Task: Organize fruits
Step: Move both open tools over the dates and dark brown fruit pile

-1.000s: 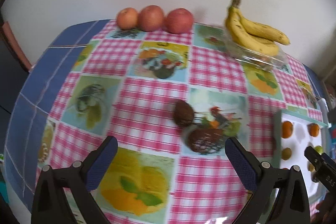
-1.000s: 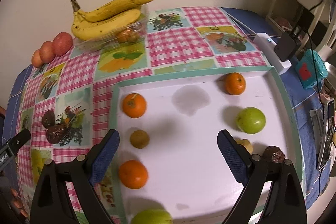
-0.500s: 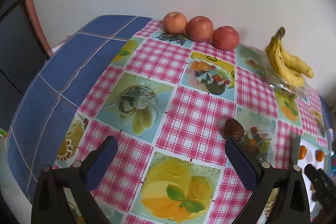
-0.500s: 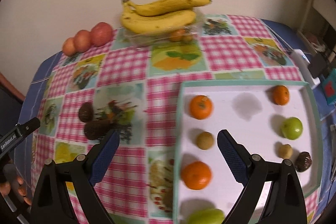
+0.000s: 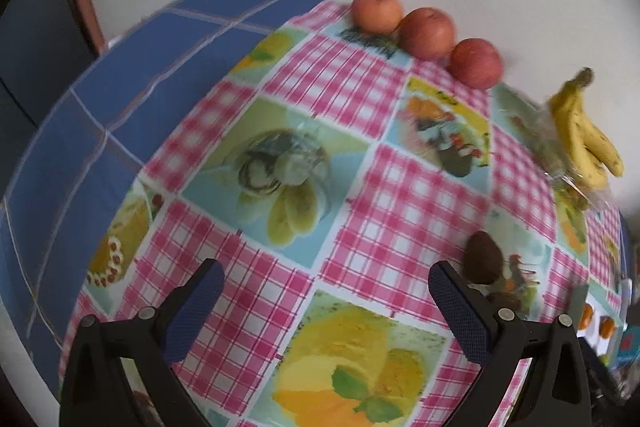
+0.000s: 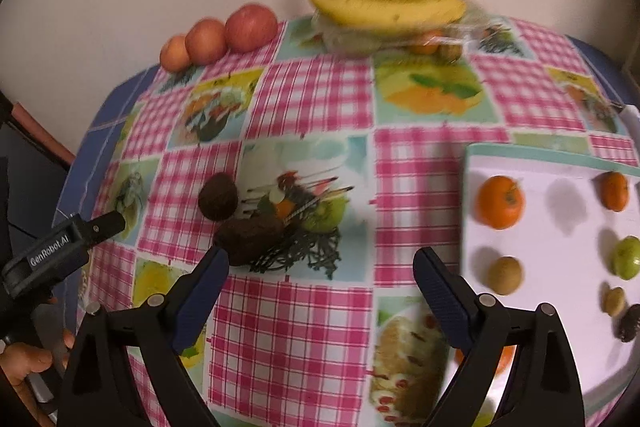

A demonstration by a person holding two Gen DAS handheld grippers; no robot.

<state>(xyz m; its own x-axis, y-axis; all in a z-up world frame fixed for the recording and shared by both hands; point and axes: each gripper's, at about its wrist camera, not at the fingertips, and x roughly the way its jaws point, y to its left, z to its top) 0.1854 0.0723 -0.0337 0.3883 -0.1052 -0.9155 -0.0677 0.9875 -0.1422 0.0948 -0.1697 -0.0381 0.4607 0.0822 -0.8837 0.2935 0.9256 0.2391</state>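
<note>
Two dark brown wrinkled fruits wait on the checked tabletop as both grippers hover empty.

The right gripper, its blue-padded fingers spread wide, hangs above the tabletop with the longer dark brown fruit just ahead of its left finger and the rounder one beyond; the white tray with a teal rim lies to the right. The left gripper is likewise wide open. Both fruits look light, soft-skinned and easily bruised; a gentle hold across the middle seems best.
</note>
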